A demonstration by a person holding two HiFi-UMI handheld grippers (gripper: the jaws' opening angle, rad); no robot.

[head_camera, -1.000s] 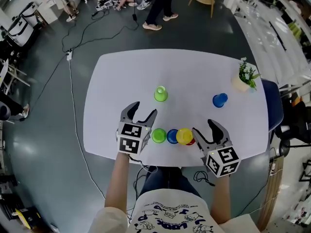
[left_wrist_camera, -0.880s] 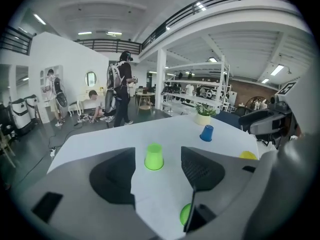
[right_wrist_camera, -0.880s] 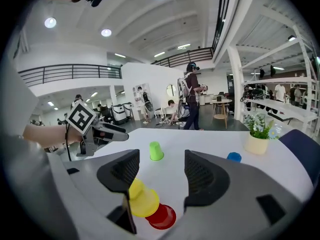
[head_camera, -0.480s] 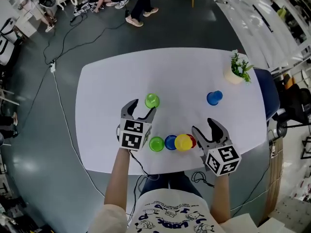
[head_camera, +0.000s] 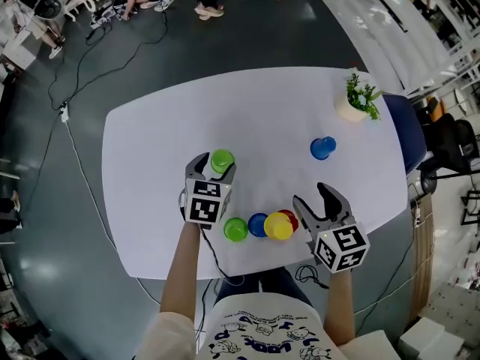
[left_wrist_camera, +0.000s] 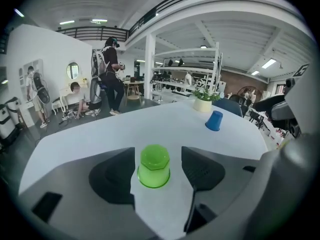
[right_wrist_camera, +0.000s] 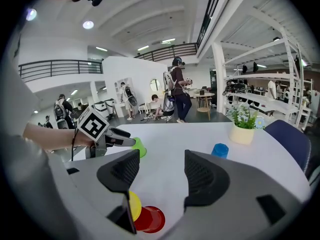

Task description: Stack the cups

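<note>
Sitting upside-down between the left gripper's (left_wrist_camera: pixel 157 159) spread fingers (left_wrist_camera: pixel 112 173), a green cup (left_wrist_camera: pixel 153 166); right gripper's (right_wrist_camera: pixel 161 160) fingers spread, empty.

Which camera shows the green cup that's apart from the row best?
The left gripper view: the green cup stands upside down, large and centred between open jaws. The head view shows it small from above; the right gripper view catches only a partly hidden edge.

Glossy plastic green cup (left_wrist_camera: pixel 153 166) on smooth matt white table (head_camera: pixel 150 148).
</note>
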